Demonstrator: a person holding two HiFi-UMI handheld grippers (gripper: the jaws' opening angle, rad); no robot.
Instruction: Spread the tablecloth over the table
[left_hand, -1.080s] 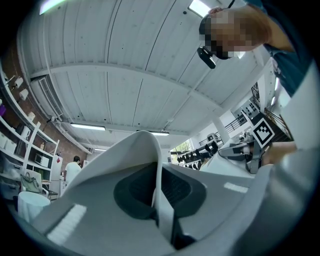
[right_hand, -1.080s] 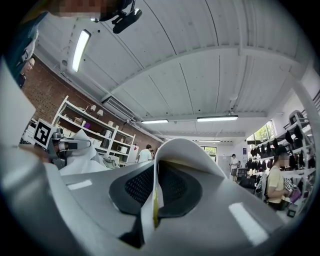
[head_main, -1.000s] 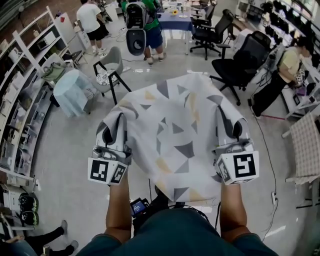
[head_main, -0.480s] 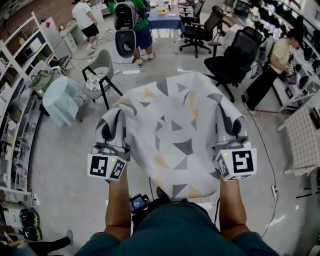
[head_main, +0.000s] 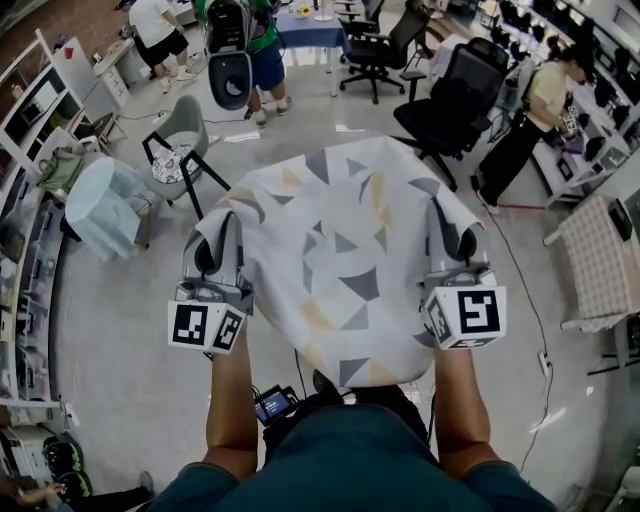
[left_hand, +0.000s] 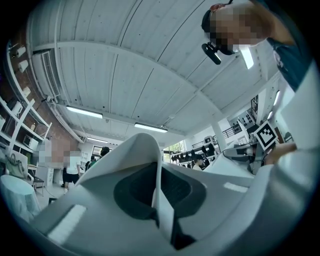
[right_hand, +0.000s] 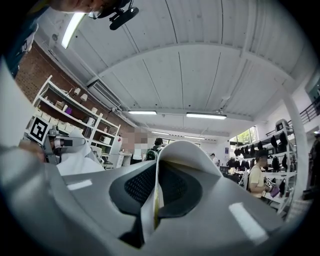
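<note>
Our left claw (left_hand: 159, 200) is closed tight on a fold of the tablecloth (head_main: 340, 250), with the thin pale edge pinched between its two dark pads. Our right claw (right_hand: 154, 200) is clamped the same way on another fold, and a sliver of yellow print shows in its grip. In the head view the two claws sit at the cloth's 9 and 3 o'clock, each with its marker cube (head_main: 208, 328) toward us. The cloth is white with grey and tan triangles. It hangs stretched between the claws in the air, its far edge rounding off toward 12 o'clock and its near edge sagging toward our waist at 6. It covers whatever lies under it. Around it is pale floor (head_main: 130, 330). A grey chair (head_main: 185, 140) stands at 10 o'clock, with a small worktop draped in light blue (head_main: 105, 205) just left of it. Black office chairs (head_main: 455, 95) stand at 1 o'clock, and a worktop with a checked cover (head_main: 600, 260) at 3. White shelves (head_main: 30, 110) line the left wall, and people stand at 11 and 2 o'clock.
</note>
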